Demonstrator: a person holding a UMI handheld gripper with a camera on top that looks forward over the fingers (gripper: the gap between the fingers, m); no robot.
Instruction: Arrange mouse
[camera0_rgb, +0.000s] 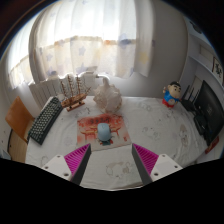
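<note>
My two fingers (114, 162) stand apart at the near edge, their magenta pads (78, 157) facing each other across a wide gap, with nothing held between them. Under and between them lies the white tablecloth (150, 125), pale with a faint pattern.

Just ahead of the fingers, in line with the gap, sits a small orange-red mat (97, 130), and on it a little light-blue thing (104, 131) that I take to be the mouse, though it is too small here for me to be sure. It rests on the mat, clear of both fingers.

Off to my left, a black keyboard (44, 119) lies slanted along the table's edge. Beyond the mat stands a pale, rounded figure (108, 96), and just beside it to the left a small wooden rack (73, 93). To my right, near the far side of the table, sits a blue and red toy figure (172, 96), and beside it a dark screen (208, 110) tilts at the table's edge.

Behind it all hang white curtains (95, 40) with daylight coming through.
</note>
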